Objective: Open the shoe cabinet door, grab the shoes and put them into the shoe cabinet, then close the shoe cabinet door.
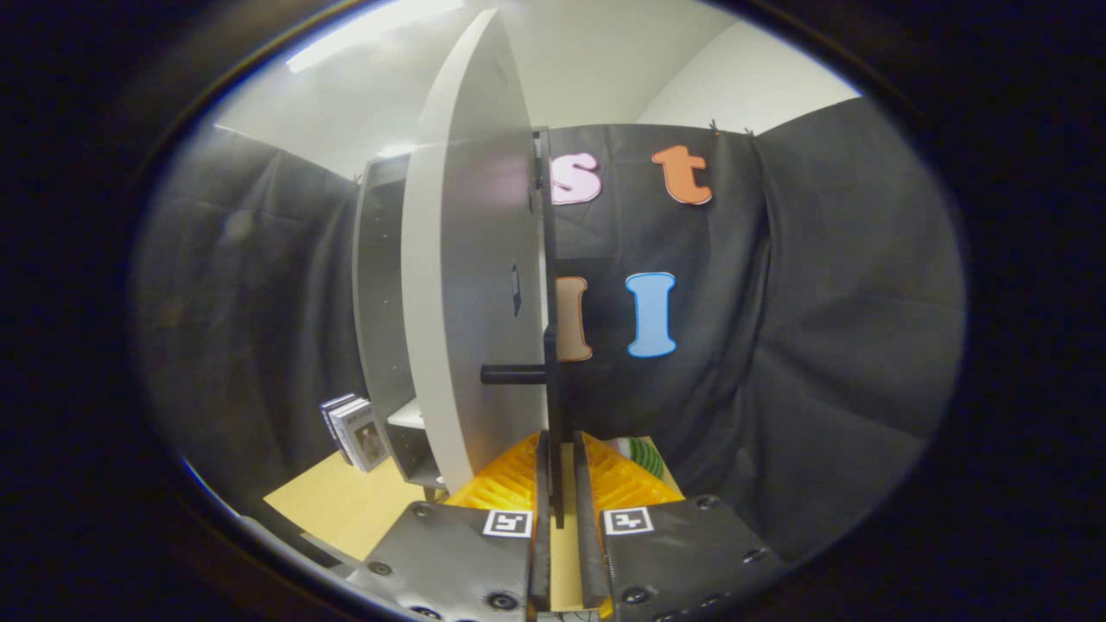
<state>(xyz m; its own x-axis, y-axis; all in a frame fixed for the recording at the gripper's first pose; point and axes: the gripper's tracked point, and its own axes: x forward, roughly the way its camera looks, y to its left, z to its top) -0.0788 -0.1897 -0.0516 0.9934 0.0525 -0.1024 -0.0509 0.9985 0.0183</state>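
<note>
Our tool (pixel 557 484) is closed narrow on the thin edge of the shoe cabinet door (pixel 471 302), just below its handle (pixel 514 374). We risk the fingers slipping off that edge as the door swings. The cabinet (pixel 380 294) stands beyond, to the left.

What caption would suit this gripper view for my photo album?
The gripper jaws close around the dark handle of the open shoe cabinet door, seen edge-on.
</note>
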